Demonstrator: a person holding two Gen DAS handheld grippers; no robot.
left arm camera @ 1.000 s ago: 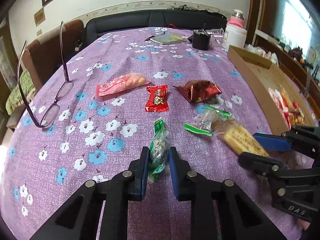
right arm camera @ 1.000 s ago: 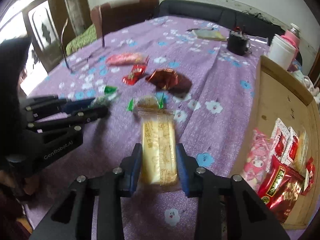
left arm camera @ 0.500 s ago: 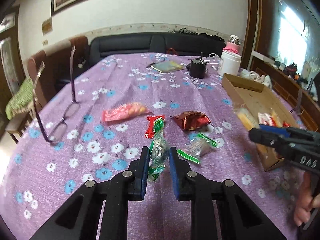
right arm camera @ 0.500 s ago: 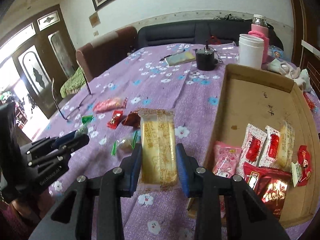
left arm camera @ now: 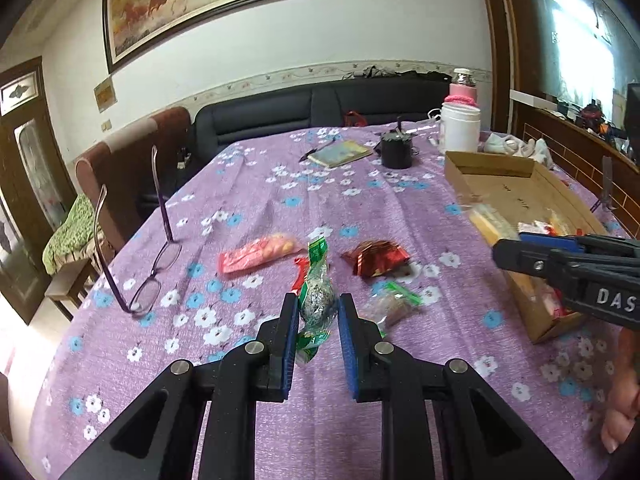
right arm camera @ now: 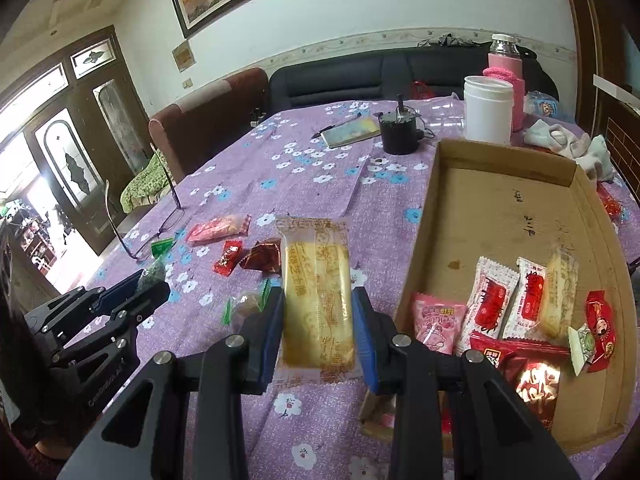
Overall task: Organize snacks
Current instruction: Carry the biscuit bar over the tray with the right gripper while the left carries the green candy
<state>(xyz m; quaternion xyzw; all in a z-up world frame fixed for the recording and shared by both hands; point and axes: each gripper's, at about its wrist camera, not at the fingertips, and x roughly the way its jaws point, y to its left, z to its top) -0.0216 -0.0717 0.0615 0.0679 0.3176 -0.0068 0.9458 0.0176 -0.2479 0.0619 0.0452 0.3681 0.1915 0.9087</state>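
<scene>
My left gripper [left arm camera: 318, 307] is shut on a green-ended clear snack packet [left arm camera: 317, 280], held upright above the purple flowered tablecloth [left arm camera: 260, 184]. My right gripper [right arm camera: 318, 300] is shut on a long yellow cake packet [right arm camera: 316, 272], just left of the cardboard tray [right arm camera: 500, 200], which holds several snacks near its front. In the left wrist view the right gripper [left arm camera: 516, 246] hovers at the tray's near edge. A pink packet [left arm camera: 260, 252], a red candy [right arm camera: 228, 258], a dark red foil packet [left arm camera: 378, 258] and a clear packet [left arm camera: 394, 304] lie on the cloth.
Spectacles [left arm camera: 152, 276] stand at the table's left edge. At the far end are a notebook [left arm camera: 340, 152], a black cup [left arm camera: 396, 150], a white jar [left arm camera: 460, 128] and a pink-sleeved bottle [right arm camera: 506, 68]. A brown chair [left arm camera: 132, 152] and a dark sofa [left arm camera: 320, 108] stand behind the table.
Both grippers rose off the cloth with their snacks and tipped up, so more of the room shows. The right gripper carried the cake packet rightwards to beside the tray.
</scene>
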